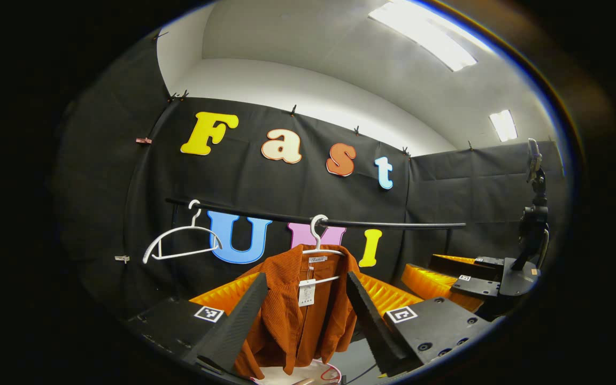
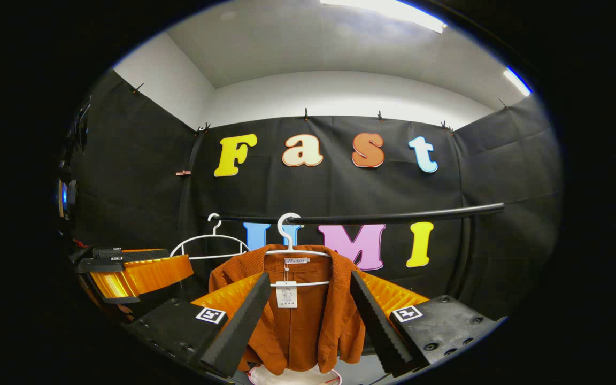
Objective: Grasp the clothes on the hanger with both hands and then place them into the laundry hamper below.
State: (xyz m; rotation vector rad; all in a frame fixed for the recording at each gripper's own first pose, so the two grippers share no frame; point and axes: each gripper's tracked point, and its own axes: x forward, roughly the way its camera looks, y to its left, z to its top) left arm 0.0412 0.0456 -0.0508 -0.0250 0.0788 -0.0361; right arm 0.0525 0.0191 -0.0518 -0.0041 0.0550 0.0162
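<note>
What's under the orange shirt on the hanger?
Below the orange shirt a white round rim shows, likely the laundry hamper; its inside is hidden by the shirt's hem.

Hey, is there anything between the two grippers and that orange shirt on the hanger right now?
Nothing visible. The orange shirt hangs on its white hanger straight ahead of both open grippers, left gripper and right gripper, with open air between. The empty hanger sits off to one side on the rail.
</note>
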